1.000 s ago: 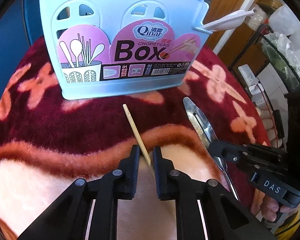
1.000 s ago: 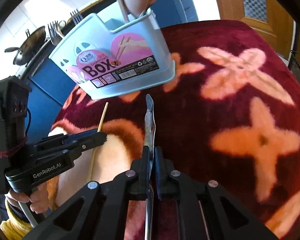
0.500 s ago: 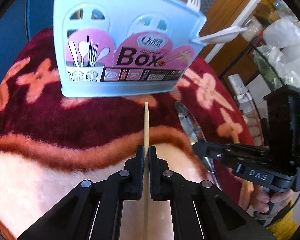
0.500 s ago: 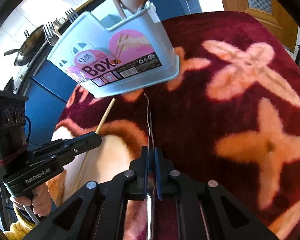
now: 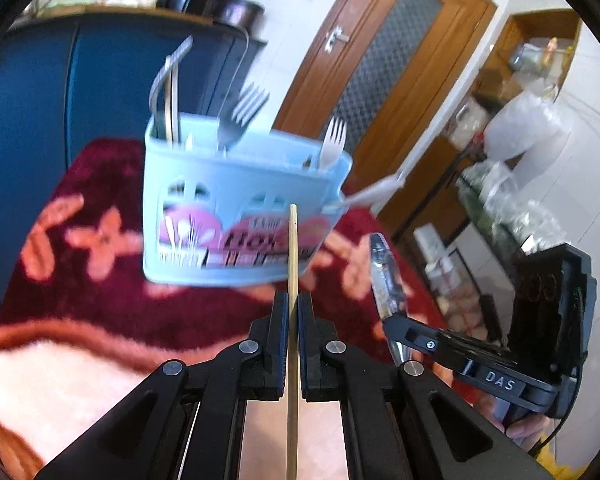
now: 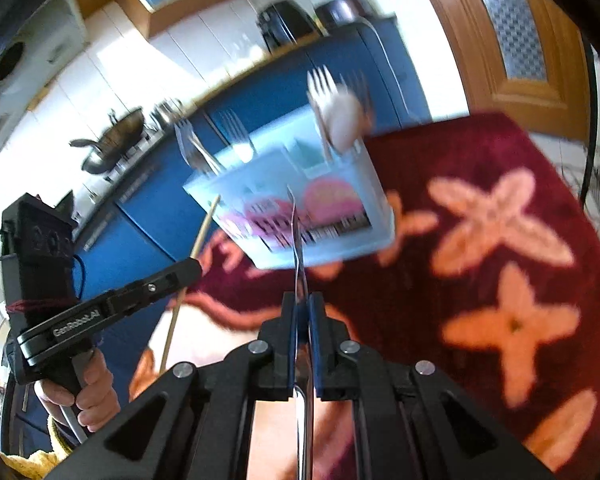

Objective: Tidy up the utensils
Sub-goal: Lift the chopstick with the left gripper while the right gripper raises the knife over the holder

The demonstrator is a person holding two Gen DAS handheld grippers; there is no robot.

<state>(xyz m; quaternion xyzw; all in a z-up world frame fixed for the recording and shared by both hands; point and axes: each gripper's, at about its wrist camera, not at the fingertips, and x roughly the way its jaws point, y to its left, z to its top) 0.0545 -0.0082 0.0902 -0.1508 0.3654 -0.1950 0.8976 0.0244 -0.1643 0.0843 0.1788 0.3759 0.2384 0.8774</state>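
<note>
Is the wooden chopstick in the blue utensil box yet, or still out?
Out. The chopstick is clamped in the left gripper, its tip in front of the box, not inside.

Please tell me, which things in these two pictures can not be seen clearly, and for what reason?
- Label on the blue utensil box: blurred in both views, text unreadable.
- Chopstick in the left gripper: lower end cut off by the frame edge.
- Metal spoon in the right gripper: seen edge-on; handle end leaves the frame.
- Box compartments: front wall hides them.
</note>
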